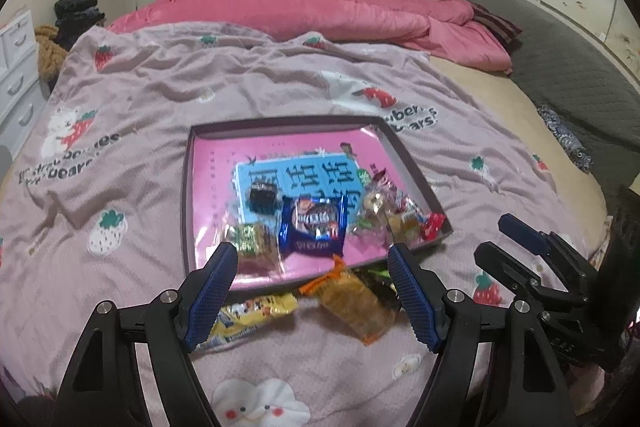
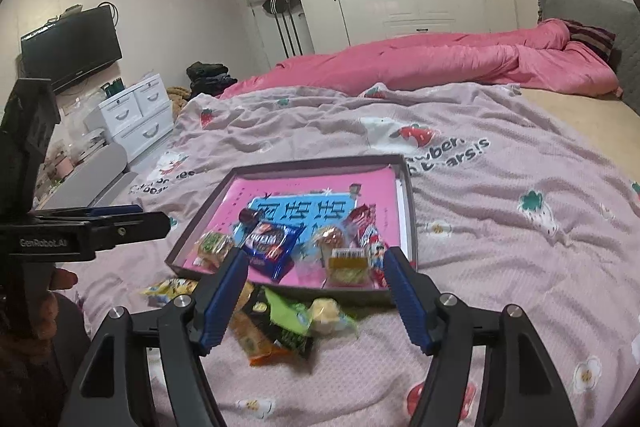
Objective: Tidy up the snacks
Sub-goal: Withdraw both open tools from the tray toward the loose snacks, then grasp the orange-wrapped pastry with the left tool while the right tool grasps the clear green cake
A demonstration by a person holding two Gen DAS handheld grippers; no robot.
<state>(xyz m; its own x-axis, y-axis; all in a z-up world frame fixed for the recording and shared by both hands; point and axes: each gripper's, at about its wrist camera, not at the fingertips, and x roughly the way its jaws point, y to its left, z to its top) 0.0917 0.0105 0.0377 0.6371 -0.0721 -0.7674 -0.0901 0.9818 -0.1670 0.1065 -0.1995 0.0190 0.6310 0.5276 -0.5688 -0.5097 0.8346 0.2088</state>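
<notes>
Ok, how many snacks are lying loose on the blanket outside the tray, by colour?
Yellow packet: 1
Orange packet: 1
Black packet: 1
Green wrapper with pale sweet: 1 (blurred, could be 2)
Total: 4
</notes>
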